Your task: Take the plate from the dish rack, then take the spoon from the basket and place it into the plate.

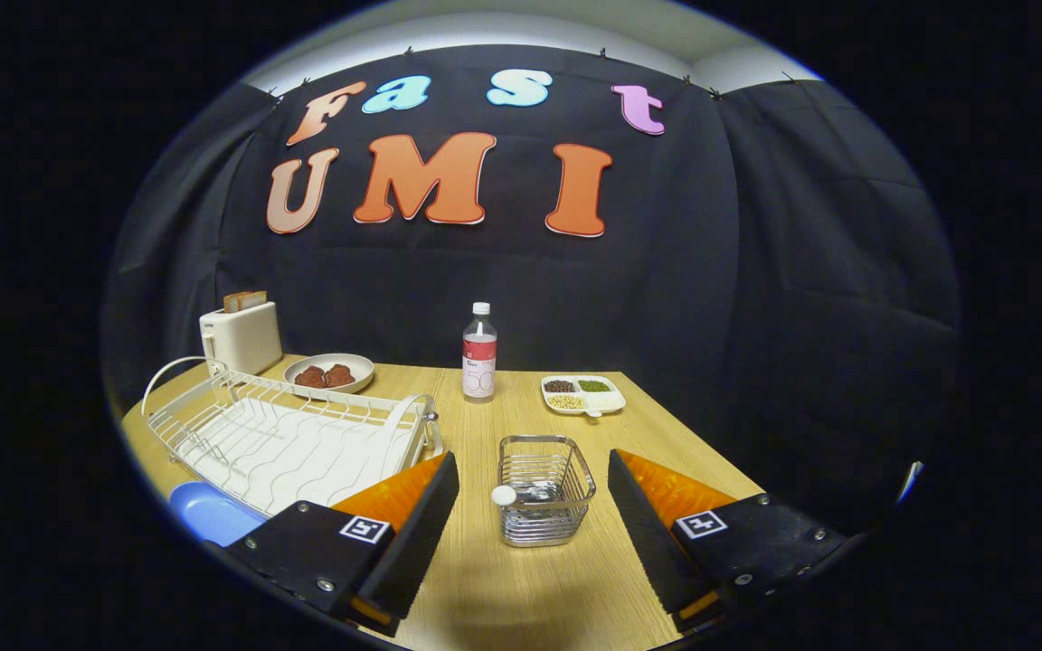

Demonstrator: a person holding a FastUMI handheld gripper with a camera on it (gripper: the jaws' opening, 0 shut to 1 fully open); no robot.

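A small wire basket (545, 488) stands on the wooden table just ahead of my gripper (535, 533), in line with the gap between the fingers. A spoon lies in the basket, its white rounded end (504, 495) poking over the near left rim. My gripper is open, its fingers spread wide with nothing between them. A blue plate (209, 513) lies flat on the table left of the left finger, at the near corner of the white wire dish rack (277, 438). The rack holds nothing.
Beyond the basket stands a clear water bottle (478, 353) with a red label. A white divided dish of beans (582, 394) sits to its right. Behind the rack are a white toaster (241, 334) and a bowl with brown food (329, 372).
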